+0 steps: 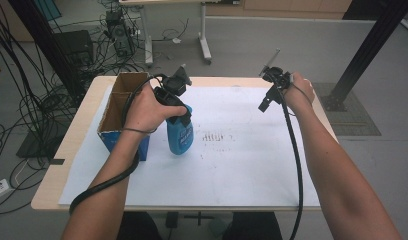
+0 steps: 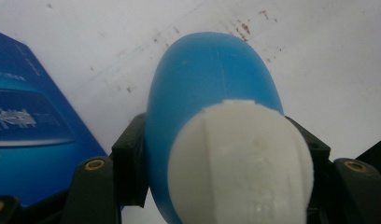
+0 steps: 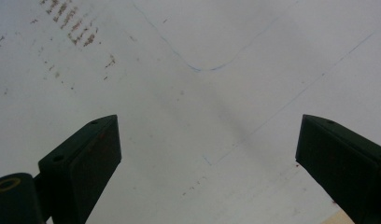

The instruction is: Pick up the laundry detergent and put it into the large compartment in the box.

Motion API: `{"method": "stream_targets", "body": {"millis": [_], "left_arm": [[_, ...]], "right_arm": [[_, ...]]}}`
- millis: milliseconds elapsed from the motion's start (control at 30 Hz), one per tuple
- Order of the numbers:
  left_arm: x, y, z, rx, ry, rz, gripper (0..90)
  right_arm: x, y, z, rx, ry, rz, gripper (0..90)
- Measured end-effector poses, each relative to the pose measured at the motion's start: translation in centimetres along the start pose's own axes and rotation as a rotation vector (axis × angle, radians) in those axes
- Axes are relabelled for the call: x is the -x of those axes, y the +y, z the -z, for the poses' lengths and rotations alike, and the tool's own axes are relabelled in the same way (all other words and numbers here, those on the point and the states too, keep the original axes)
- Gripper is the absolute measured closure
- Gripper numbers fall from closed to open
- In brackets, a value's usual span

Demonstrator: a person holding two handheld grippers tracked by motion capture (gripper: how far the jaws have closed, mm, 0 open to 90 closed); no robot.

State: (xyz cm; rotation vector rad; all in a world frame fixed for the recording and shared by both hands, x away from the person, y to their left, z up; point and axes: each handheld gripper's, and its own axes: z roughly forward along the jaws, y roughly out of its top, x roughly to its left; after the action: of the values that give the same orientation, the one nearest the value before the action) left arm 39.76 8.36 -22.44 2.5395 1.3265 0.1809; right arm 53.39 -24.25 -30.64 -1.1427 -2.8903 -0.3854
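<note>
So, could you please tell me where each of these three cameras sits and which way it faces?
High view: above the person's side, facing forward and down on the table; both forearms, left gripper, right gripper.
Left gripper view: on that gripper, along jaws clamping the blue bottle.
Right gripper view: along open jaws at white paper.
Shared: bottle, blue box, paper.

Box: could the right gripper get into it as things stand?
Probably not directly: the left gripper, shut on the bottle, stands between the open right gripper and the box.
</note>
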Motion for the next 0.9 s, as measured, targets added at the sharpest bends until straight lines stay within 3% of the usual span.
{"method": "stream_targets", "body": {"millis": [433, 567, 900], "left_arm": [[-0.2, 2.1, 7.9, 0.050, 0.030, 0.016, 37.8], [-0.6, 2.8, 10.0, 0.065, 0.022, 0.030, 37.8], [-0.8, 4.3, 13.3, 0.077, 0.012, 0.049, 37.8]], "right_arm": [[-0.5, 0.0, 0.1, 0.013, 0.011, 0.009, 6.6], [-0.6, 0.1, 0.1, 0.013, 0.011, 0.011, 6.6], [-0.7, 0.3, 0.0, 0.012, 0.013, 0.019, 6.7]]}}
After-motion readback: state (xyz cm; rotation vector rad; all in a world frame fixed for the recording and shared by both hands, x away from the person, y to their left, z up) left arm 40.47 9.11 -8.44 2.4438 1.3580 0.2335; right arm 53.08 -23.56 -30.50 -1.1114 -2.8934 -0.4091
